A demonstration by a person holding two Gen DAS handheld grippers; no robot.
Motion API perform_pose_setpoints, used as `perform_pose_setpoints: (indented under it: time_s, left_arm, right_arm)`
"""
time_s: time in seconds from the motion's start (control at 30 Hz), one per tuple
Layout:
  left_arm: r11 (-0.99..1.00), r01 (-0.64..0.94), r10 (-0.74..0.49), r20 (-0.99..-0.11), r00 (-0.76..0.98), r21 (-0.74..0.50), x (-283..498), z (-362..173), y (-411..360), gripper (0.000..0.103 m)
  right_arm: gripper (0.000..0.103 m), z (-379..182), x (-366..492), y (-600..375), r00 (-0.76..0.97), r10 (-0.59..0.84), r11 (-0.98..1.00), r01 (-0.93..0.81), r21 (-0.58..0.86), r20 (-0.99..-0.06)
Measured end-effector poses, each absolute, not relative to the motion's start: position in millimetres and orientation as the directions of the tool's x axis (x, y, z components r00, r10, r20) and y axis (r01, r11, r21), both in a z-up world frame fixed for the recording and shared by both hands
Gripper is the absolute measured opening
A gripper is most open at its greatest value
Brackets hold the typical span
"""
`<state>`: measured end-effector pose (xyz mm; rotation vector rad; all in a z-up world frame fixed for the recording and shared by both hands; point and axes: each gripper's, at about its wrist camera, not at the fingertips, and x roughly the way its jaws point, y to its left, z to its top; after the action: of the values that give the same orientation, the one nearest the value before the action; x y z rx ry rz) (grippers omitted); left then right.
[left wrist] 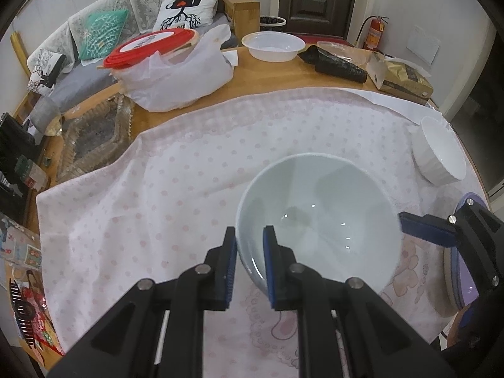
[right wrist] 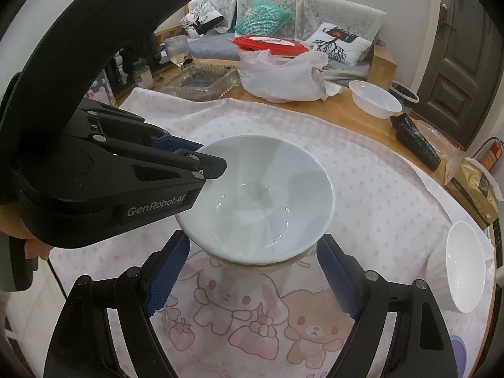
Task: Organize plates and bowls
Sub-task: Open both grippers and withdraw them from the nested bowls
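Observation:
A large pale blue-white bowl (left wrist: 318, 217) sits upright on the pink dotted cloth; it also shows in the right wrist view (right wrist: 261, 195). My left gripper (left wrist: 250, 264) is shut on the bowl's near rim, one finger inside and one outside. My right gripper (right wrist: 252, 274) is open and empty, its fingers either side of the bowl's base and a little short of it. A small white ribbed bowl (left wrist: 439, 151) lies tilted at the right (right wrist: 463, 264). A purple plate (left wrist: 460, 277) lies at the right edge.
A white plastic bowl (left wrist: 272, 45) stands at the table's far edge. A red-lidded container in a white bag (left wrist: 170, 66), a clear plastic tray (left wrist: 94, 135), a black roll (left wrist: 337, 63) and a tissue box (left wrist: 403, 78) line the back.

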<state>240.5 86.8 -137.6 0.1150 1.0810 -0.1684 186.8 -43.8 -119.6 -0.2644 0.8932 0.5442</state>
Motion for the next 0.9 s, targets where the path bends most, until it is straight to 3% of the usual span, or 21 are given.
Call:
perform_pose_setpoints:
  time_s: [0.03,0.07,0.1,0.27,0.5,0.7,0.9]
  left_arm:
    - [0.98,0.197,-0.088,-0.879,0.468,0.007,239.5,-135.5,86.0,0.013]
    - [0.98,0.201,-0.093,-0.877,0.471,0.004,239.0,-133.2,85.0,0.013]
    - [0.979,0.204,-0.096,-0.877,0.471,0.003,239.0,-131.5,84.0,0.013]
    - [0.977,0.211,-0.065,-0.886,0.46,0.038,239.7,-134.7,80.8,0.013]
    - [0.981,0.19,-0.067,-0.88,0.47,0.027,240.1,-132.8,87.5,0.015]
    - [0.985,0.168,-0.057,-0.866,0.497,0.031,238.5,-115.5,88.7,0.017]
    - [0.98,0.195,-0.082,-0.833,0.547,0.031,237.5,-79.9,62.4,0.024]
  right_arm:
    - [0.072,-118.3,185.4,-43.5,0.506,0.35,0.827,-0.563,0.006,-0.789]
    - [0.057,-115.5,182.5,-40.4,0.492,0.38,0.804,-0.595,0.016,-0.783]
    - [0.056,-112.4,177.9,-33.2,0.487,0.385,0.784,-0.62,0.0,-0.784]
    - [0.058,-105.1,153.7,-3.7,0.514,0.375,0.716,-0.689,-0.11,-0.772]
    - [0.06,-106.1,158.4,-24.6,0.49,0.394,0.754,-0.657,-0.032,-0.778]
    - [0.068,-97.0,160.9,-55.4,0.53,0.396,0.783,-0.622,-0.026,-0.75]
    - [0.082,-80.9,165.4,-100.1,0.588,0.402,0.817,-0.576,-0.014,-0.702]
